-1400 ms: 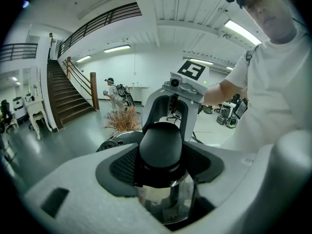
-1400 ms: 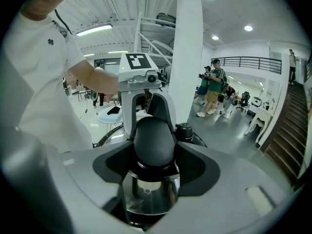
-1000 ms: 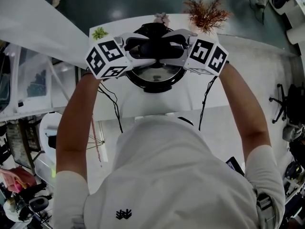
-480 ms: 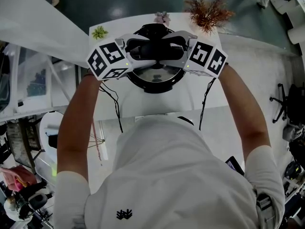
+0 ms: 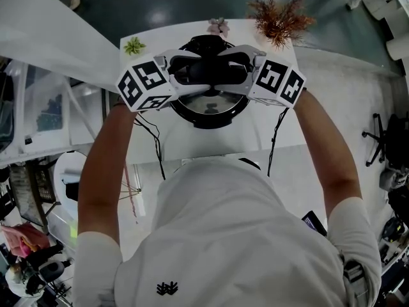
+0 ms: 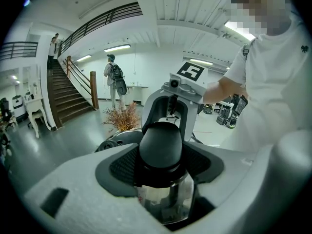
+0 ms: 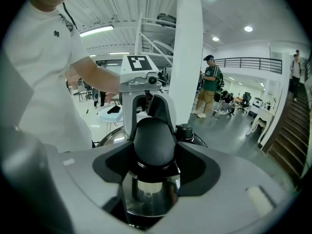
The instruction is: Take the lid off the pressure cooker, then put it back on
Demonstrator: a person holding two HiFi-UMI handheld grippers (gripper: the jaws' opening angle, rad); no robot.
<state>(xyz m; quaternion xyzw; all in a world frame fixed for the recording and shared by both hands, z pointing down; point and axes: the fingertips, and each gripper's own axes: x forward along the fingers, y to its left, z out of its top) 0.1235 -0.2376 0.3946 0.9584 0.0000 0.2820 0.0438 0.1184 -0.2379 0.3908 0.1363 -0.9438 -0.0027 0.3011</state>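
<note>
The pressure cooker stands on the white surface straight ahead of the person, with its steel lid on top; whether the lid is fully seated cannot be told. The lid's black handle lies crosswise, its long axis running from one gripper to the other. The left gripper comes in from the left and its fingers pinch one rounded end of the handle; the right gripper faces it, fingers clamped on the other end. Both are equally near, so any lift or set-down probably needs level, matched hands to keep the lid flat
</note>
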